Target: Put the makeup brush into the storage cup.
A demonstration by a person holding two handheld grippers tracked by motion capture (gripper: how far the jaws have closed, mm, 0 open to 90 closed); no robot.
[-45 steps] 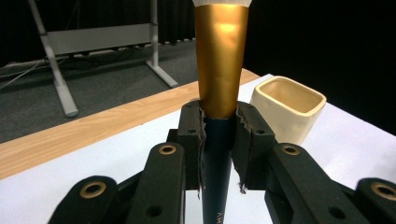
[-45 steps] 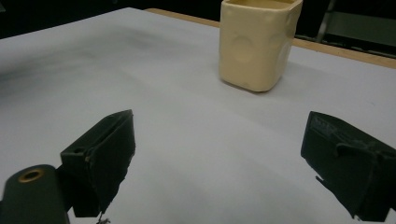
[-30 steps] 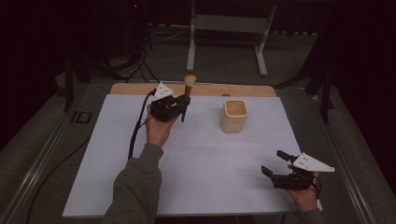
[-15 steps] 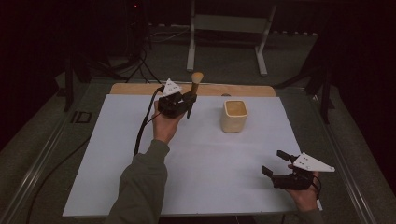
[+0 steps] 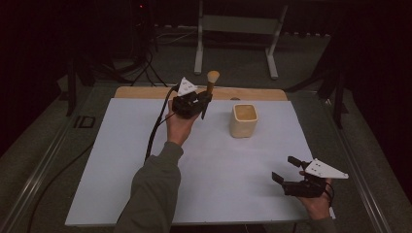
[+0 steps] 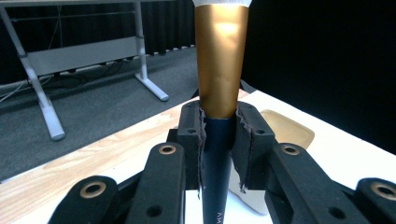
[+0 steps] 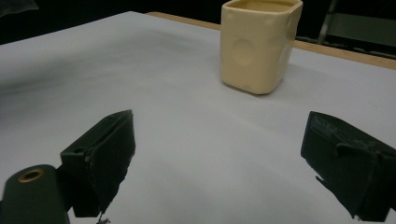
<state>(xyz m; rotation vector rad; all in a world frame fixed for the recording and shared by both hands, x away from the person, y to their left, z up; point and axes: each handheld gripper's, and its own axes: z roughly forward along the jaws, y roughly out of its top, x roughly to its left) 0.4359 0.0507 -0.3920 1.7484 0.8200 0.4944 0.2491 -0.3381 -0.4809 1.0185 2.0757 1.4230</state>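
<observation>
A makeup brush (image 5: 209, 92) with a dark handle, gold ferrule and tan bristle head stands nearly upright in my left gripper (image 5: 201, 102), which is shut on its handle (image 6: 218, 154) above the table's far side. A cream square cup (image 5: 243, 120) sits on the white sheet just right of that gripper, and the same cup (image 7: 259, 44) appears ahead of my right gripper. My right gripper (image 5: 290, 169) rests low near the front right of the table, open with nothing between its jaws.
A white sheet (image 5: 209, 170) covers a wooden table whose far edge (image 5: 145, 92) is bare wood. A metal stand's legs (image 5: 233, 43) are on the floor beyond. A black cable (image 5: 158, 126) trails from the left gripper across the sheet.
My left gripper has carried the brush to the right along the far side, closer to the cup. The right gripper has stayed in place.
</observation>
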